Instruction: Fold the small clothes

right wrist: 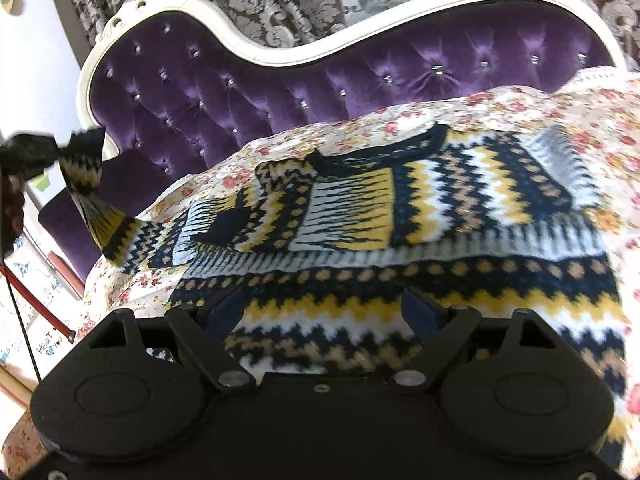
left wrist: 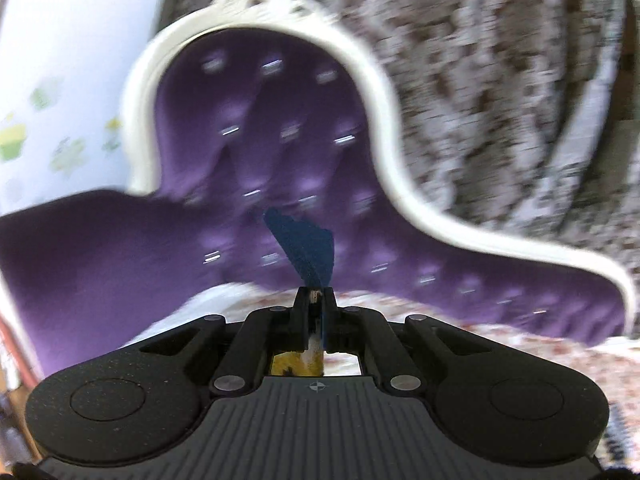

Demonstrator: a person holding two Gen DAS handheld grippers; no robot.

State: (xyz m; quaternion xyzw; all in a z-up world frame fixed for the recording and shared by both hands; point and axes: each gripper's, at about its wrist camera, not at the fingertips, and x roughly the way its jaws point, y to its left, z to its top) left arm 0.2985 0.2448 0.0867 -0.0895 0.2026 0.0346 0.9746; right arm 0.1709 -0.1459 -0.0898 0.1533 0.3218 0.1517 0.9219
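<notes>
Left wrist view, tongs: my left gripper (left wrist: 315,295) has its two black fingers pressed together on a strip of dark navy knit cloth (left wrist: 308,246), which stands up out of the tips.
Left wrist view, why held so: I judge this strip to be a sleeve end or corner of the garment, pinched at its edge so the rest can hang free while I carry it across for a fold.
Left wrist view, pose: the left tongs are raised off the bedding and aimed at the tufted purple velvet headboard with a white carved frame (left wrist: 280,152); the picture is smeared, so I cannot tell how high I am.
Right wrist view, task's thing: the small zigzag-patterned knit sweater in navy, yellow, white and tan (right wrist: 400,216) lies spread on the cream bedspread with red flowers (right wrist: 592,104), one part pulled up and away to the left.
Right wrist view, other tongs: at the far left edge the left gripper (right wrist: 60,146) holds that lifted sleeve (right wrist: 86,178) in the air, drawn taut from the body of the sweater.
Right wrist view, tongs: my right gripper (right wrist: 322,312) has its fingers well apart, holding nothing.
Right wrist view, pose: it hangs low over the near hem, one finger to each side of a band of knit; I cannot tell whether the tips touch it.
Right wrist view, why so: I judge it is ready to pin or take the hem while the left folds the sleeve inward.
</notes>
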